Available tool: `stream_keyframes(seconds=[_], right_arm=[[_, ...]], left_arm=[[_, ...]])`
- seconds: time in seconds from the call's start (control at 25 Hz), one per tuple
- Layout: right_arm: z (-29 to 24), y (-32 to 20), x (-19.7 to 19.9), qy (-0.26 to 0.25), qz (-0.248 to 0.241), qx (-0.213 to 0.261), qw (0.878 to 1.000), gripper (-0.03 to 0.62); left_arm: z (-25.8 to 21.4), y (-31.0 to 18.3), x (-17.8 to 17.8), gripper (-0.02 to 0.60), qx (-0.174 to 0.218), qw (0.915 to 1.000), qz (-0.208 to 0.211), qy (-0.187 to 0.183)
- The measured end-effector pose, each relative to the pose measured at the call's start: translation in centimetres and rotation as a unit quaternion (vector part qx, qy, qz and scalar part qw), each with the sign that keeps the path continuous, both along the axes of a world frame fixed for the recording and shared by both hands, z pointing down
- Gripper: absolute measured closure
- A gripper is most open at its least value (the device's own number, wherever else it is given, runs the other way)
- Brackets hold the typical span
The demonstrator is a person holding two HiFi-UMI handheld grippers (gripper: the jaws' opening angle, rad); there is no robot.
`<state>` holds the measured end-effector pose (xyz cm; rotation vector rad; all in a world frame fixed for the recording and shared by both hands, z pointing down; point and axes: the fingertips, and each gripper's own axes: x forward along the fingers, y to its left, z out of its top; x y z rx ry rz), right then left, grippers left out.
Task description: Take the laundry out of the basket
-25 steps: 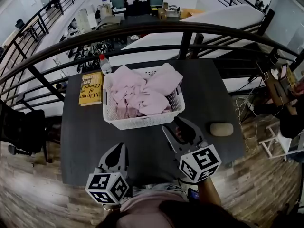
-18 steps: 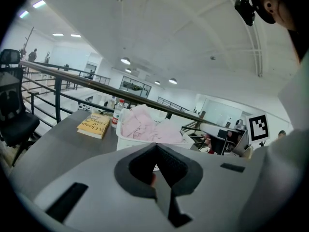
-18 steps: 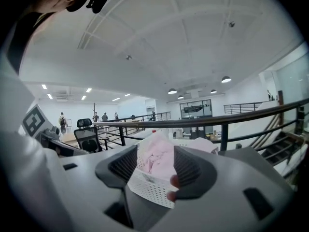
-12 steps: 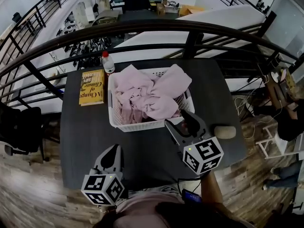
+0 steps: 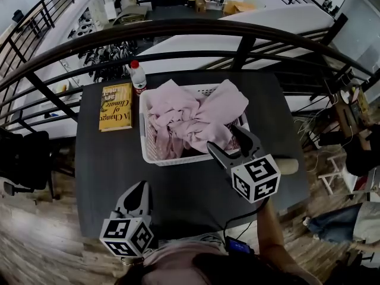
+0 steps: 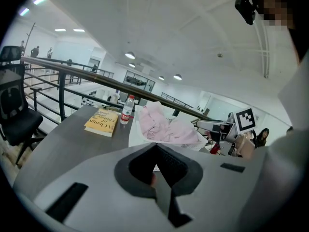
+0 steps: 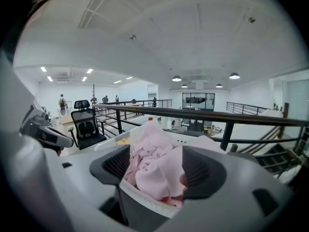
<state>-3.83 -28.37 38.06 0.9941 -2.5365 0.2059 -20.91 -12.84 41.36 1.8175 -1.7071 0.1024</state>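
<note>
One dark table [image 5: 101, 171] behind a black railing [image 5: 178, 28], wood floor [image 5: 35, 242] around; white basket [image 5: 178, 158] heaped with pink laundry [image 5: 190, 111] at mid-table. Right gripper [image 5: 222, 136] at the basket's near rim, jaws wide, just been opening, nothing pinched. Left gripper [image 5: 141, 186] over near table edge, jaws together, empty.

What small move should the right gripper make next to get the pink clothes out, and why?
Probably ease the right gripper forward and down a little into the pink laundry, ready to close. Its jaws have just been opening and stand wide at the near right corner of the basket. The cloth shows between them, but they do not press on it yet.
</note>
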Motion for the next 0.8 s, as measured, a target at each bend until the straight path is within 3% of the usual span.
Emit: stream_keyframes(seconds=[0.36,0.8], right_arm=[[3.8,-2.7,-2.4,0.081,-0.047,-0.045,0.995,0.230],[9.2,-4.1,-3.7,0.202,-0.089,-0.114,0.969,0.212]], left_arm=[[1.7,-0.9,-1.6,0.583,-0.017,0.9998,0.007,0.010],[3.5,-1.5,-3.8,0.583,-0.035,0.9989,0.008,0.031]])
